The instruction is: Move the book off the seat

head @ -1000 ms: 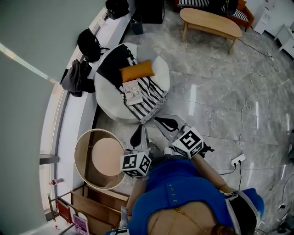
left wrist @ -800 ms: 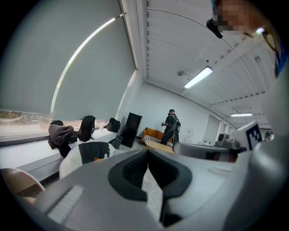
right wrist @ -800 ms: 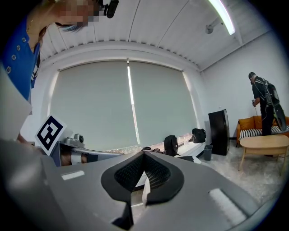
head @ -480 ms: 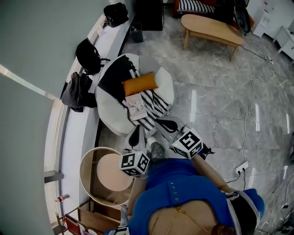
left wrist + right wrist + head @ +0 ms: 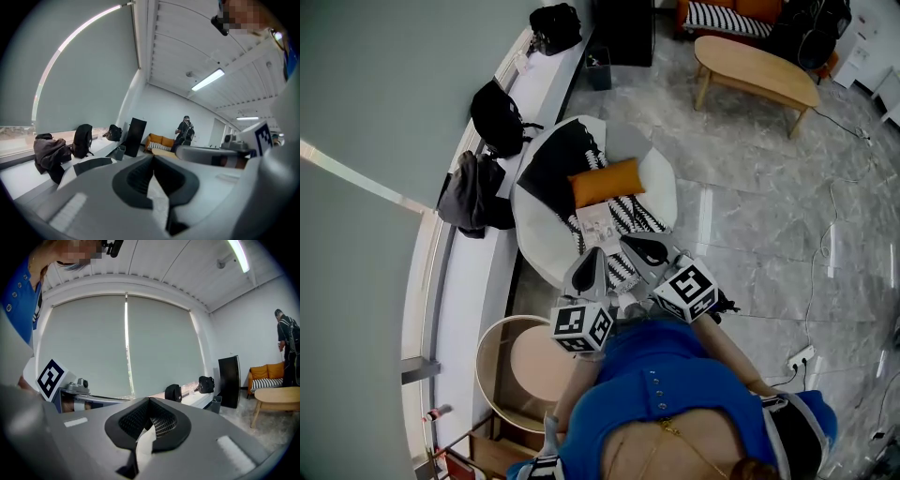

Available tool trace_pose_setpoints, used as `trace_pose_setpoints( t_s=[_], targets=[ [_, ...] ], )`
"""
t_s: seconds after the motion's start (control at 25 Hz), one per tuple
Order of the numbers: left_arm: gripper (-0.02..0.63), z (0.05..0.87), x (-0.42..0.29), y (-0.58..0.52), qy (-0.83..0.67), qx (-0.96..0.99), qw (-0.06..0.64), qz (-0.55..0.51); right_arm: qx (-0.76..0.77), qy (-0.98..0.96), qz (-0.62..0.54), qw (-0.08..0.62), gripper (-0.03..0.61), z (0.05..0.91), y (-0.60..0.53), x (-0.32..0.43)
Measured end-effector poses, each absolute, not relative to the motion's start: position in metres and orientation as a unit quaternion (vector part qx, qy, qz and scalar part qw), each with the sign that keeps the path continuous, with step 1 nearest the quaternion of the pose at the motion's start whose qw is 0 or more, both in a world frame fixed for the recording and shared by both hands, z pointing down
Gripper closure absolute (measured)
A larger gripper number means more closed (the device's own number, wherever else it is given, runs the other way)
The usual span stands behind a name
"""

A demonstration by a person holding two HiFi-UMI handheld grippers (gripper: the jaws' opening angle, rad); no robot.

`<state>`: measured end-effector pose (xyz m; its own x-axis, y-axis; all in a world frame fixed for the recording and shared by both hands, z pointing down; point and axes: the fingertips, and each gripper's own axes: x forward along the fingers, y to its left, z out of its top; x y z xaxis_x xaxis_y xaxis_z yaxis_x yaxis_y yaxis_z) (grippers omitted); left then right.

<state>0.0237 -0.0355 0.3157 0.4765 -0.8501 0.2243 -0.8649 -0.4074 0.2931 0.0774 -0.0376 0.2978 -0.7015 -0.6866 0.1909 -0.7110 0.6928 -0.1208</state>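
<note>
A thin light-covered book (image 5: 598, 222) lies on a black-and-white striped blanket (image 5: 630, 217) on the round white seat (image 5: 539, 230), just in front of an orange cushion (image 5: 607, 182). My left gripper (image 5: 599, 253) is shut and empty, its tip just short of the book's near edge. To its right, my right gripper (image 5: 625, 242) is shut too, and hangs over the blanket's near edge. In the left gripper view the left gripper (image 5: 153, 161) points level across the room with its jaws together. The right gripper (image 5: 149, 404) likewise shows closed jaws and holds nothing. The book shows in neither gripper view.
A round wooden drum table (image 5: 530, 361) stands at my lower left. The window ledge (image 5: 473, 272) carries a backpack (image 5: 499, 117), a dark jacket (image 5: 473, 197) and a black bag (image 5: 555, 28). An oval wooden table (image 5: 757, 67) is far right; a power strip (image 5: 800, 356) lies on the floor. A person (image 5: 185, 130) stands far off.
I have walked toward the seat with both shut grippers held ahead. The seat and book now lie right at the gripper tips. The round drum table has slid down and behind.
</note>
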Motion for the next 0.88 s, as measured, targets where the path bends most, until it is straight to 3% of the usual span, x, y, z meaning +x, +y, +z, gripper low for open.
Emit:
trace_pose_setpoints(
  t_s=[0.88],
  targets=[
    [0.612, 0.294, 0.026, -0.093, -0.548, 0.818, 0.174, 0.003, 0.339, -0.934, 0.081, 0.073, 0.577, 0.285, -0.099, 0.076]
  ],
)
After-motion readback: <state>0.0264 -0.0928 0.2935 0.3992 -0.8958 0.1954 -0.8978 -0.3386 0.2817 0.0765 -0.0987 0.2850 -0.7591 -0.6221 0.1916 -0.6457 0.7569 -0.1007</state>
